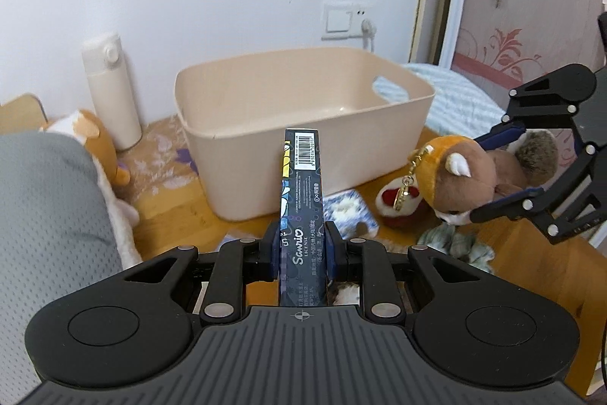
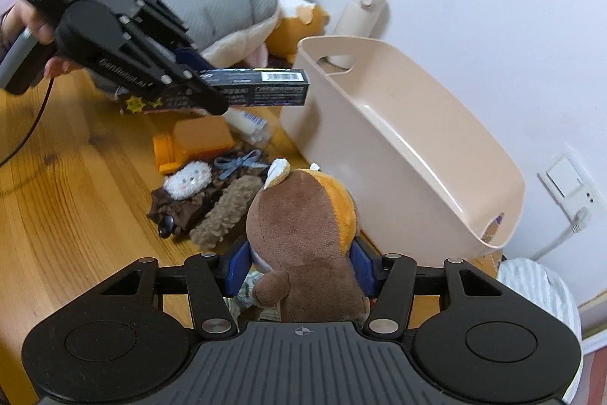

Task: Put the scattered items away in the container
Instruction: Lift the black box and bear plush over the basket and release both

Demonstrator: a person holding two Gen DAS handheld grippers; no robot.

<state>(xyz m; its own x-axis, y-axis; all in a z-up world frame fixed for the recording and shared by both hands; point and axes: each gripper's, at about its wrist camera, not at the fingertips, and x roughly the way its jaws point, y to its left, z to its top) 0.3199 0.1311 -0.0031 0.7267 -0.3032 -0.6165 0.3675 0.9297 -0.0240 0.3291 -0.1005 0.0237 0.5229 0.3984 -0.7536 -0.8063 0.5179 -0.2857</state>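
My left gripper (image 1: 302,245) is shut on a long dark printed box (image 1: 301,200) with a barcode at its far end, held above the wooden table. That box (image 2: 261,87) and the left gripper (image 2: 197,82) also show in the right wrist view at upper left. My right gripper (image 2: 299,266) is shut on a brown and orange plush animal (image 2: 303,226), lifted off the table. In the left wrist view the plush (image 1: 478,173) hangs in the right gripper (image 1: 504,169) at right. The beige plastic tub (image 1: 303,124) (image 2: 417,154) stands open by the wall, just beyond both held items.
On the wooden table (image 2: 57,200) lie a dark brown fuzzy toy with a white face (image 2: 197,192), an orange bottle (image 2: 193,143) and a blue patterned item (image 1: 349,211). A white flask (image 1: 110,90), a grey cushion (image 1: 49,207) and another plush (image 1: 95,143) sit left.
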